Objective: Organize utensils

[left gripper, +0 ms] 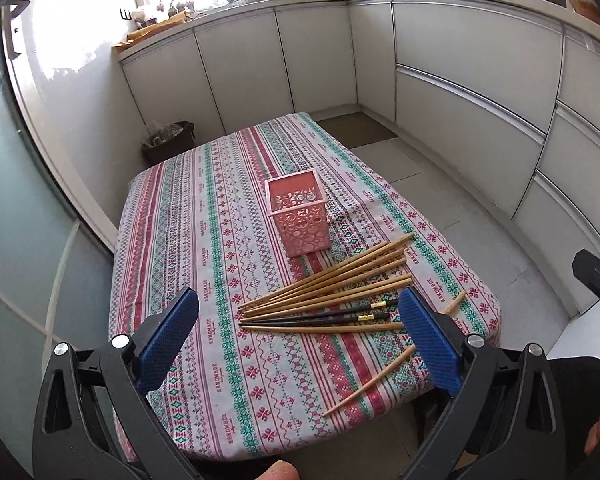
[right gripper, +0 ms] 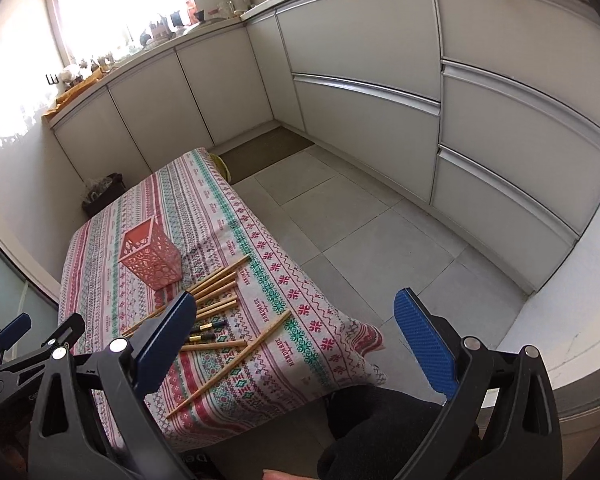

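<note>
- Nearest: left gripper (left gripper: pixel 298 334) hangs over the near table edge w/ blue pads wide apart, nothing between them. Right gripper (right gripper: pixel 294 342) is likewise spread and empty, aimed mostly past the table's right side at the floor.
- Risk: right gripper is off-line; closing from here likely grabs air or snags the tablecloth (left gripper: pixel 204 264).
- One loose chopstick (left gripper: pixel 370 380) lies alone near the front-right corner, apart from the rest. A nudge could probably roll it off the edge.
- Mid-table: chopstick pile (left gripper: pixel 332 284) is fanned and overlapping, incl. two dark ones (left gripper: pixel 324 317) w/ gold bands. A pinch may lift several, or flick neighbours sideways.
- Farther: pink holder (left gripper: pixel 300 216) stands upright, empty as far as visible, just behind the pile's far tips. It looks light; a stick hitting its rim at an angle could tip it.
</note>
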{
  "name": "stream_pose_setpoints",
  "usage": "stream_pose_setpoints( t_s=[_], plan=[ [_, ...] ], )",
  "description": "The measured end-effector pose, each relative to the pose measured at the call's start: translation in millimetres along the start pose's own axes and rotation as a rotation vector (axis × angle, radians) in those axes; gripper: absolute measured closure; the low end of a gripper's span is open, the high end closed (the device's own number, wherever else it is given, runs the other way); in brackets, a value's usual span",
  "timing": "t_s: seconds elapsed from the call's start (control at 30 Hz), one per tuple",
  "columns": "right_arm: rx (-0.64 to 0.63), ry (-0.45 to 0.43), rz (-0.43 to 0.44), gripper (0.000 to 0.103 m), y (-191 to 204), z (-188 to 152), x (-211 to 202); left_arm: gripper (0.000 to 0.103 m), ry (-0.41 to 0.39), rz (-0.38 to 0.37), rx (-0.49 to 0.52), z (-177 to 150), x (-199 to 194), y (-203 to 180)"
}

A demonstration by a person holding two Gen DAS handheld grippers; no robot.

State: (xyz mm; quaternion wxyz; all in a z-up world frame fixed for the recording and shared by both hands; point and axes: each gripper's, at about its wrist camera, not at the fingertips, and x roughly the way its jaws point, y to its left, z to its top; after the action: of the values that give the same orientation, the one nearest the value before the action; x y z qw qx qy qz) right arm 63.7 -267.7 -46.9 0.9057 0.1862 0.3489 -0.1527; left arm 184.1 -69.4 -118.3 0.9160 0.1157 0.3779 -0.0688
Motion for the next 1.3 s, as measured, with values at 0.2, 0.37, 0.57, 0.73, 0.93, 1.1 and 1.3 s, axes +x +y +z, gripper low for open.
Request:
stream_pose_setpoints(
  t_s=[0.2, 0.37, 0.57, 0.73, 0.93, 1.1, 1.3],
  plan=[
    [-0.023, 0.014, -0.019, 0.007, 13.9, 11.7, 21.5, 0.007, 0.014, -0.014, -0.041, 11.5, 17.1, 4.9],
    [-0.045, -0.023, -0.052, 0.007, 23.1, 21.4, 17.7, 0.007, -0.008, -0.011, -0.113, 21.4, 7.2, 19.0],
    [-0.067, -0.042, -0.043, 0.007, 34.9, 29.3, 7.0, 0.007, -0.042, -0.014, -0.114, 31.0, -5.6, 22.5],
    [-0.068, 0.004, -0.062, 0.007, 36.8, 31.2, 19.0, 0.007, 0.004, -0.121, -0.005, 42.4, 12.9, 13.9],
    [-0.062, 0.105, -0.238, 0.007, 15.2, 25.4, 65.3, 0.007, 0.252, -0.515, 0.316, 57.0, 74.6, -30.4],
    [0.041, 0.155, -0.23, 0.007, -17.2, 21.8, 96.3, 0.007, 0.372, -0.617, 0.554, 63.3, 122.5, -75.7],
    [0.186, 0.168, -0.149, 0.007, -48.6, 28.1, 113.4, 0.026, 0.501, -0.604, 0.704, 82.7, 186.2, -108.8]
  ],
)
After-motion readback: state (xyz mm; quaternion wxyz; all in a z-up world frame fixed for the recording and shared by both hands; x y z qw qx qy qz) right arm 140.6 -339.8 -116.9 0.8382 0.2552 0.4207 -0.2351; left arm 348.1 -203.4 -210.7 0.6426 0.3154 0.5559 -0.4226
